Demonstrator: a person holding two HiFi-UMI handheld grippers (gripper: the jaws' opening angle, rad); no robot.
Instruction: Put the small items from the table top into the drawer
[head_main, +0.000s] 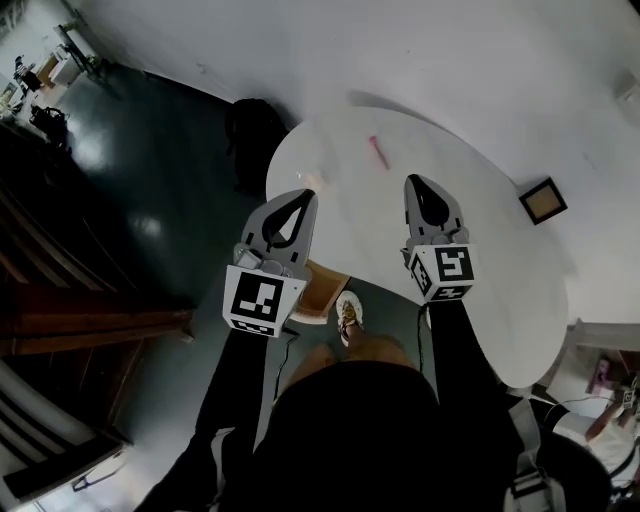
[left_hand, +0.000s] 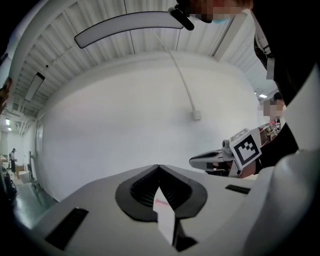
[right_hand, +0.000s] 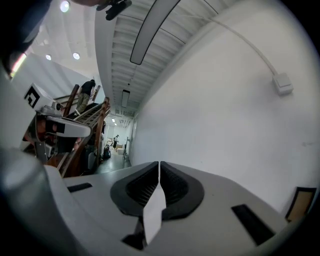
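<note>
A white rounded table (head_main: 480, 300) lies below me. A small pink item (head_main: 378, 152) rests on it near the far edge, and a pale small item (head_main: 313, 179) lies near the left edge. My left gripper (head_main: 305, 194) hovers over the table's left rim, shut and empty. My right gripper (head_main: 414, 180) hangs over the table's middle, also shut with nothing in it. In the left gripper view the jaws (left_hand: 159, 166) meet at their tips, with a sliver of the pink item (left_hand: 161, 201) showing through the gap behind them. The right gripper view shows its jaws (right_hand: 159, 164) closed against a white wall.
An open tan drawer (head_main: 318, 290) juts out under the table's near-left edge, beside a person's shoe (head_main: 348, 314). A small black-framed picture (head_main: 543, 200) stands at the wall to the right. Dark floor (head_main: 130, 200) and wooden furniture lie to the left.
</note>
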